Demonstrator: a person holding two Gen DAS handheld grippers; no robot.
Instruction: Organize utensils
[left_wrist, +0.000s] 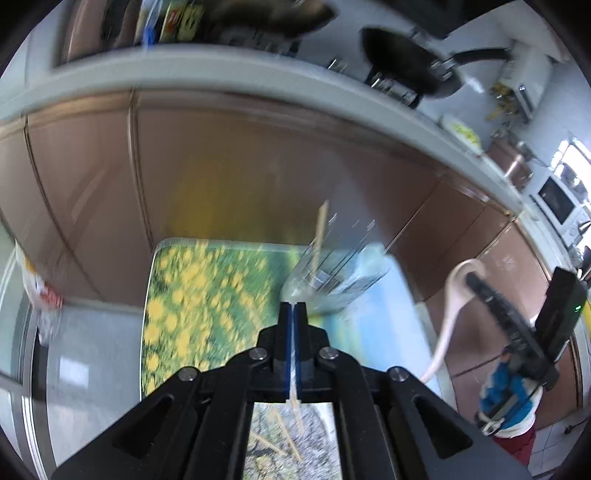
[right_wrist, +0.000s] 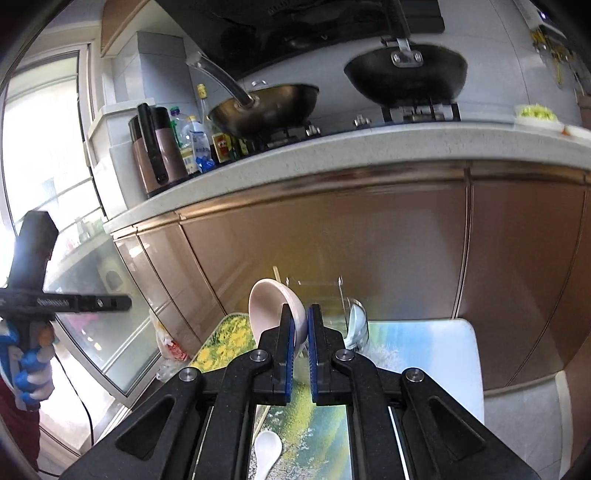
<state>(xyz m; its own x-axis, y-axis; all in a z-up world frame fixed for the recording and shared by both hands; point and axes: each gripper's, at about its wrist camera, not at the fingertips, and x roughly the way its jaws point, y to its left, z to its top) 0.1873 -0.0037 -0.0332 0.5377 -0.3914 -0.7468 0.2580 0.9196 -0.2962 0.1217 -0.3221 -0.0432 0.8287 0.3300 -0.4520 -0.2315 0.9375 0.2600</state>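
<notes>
Left gripper (left_wrist: 294, 307): jaws closed on a thin chopstick (left_wrist: 294, 373).
Right gripper (right_wrist: 301, 314): jaws nearly closed on a pink spoon (right_wrist: 267, 314), its bowl raised above the tabletop (right_wrist: 436, 350).
Clear holder (left_wrist: 332, 273): stood on the flowered tabletop with one chopstick inside.
White spoon (right_wrist: 266, 452): lay on the tabletop.

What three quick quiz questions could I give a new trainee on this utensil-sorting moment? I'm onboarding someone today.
1. True or false: the left gripper is shut on a chopstick.
2. What does the right gripper hold? A) pink ceramic spoon B) frying pan C) bottle
3. Fill in: a white spoon lies on the ______-print table mat.

Key: 1 true; 2 A; 3 flower.
</notes>
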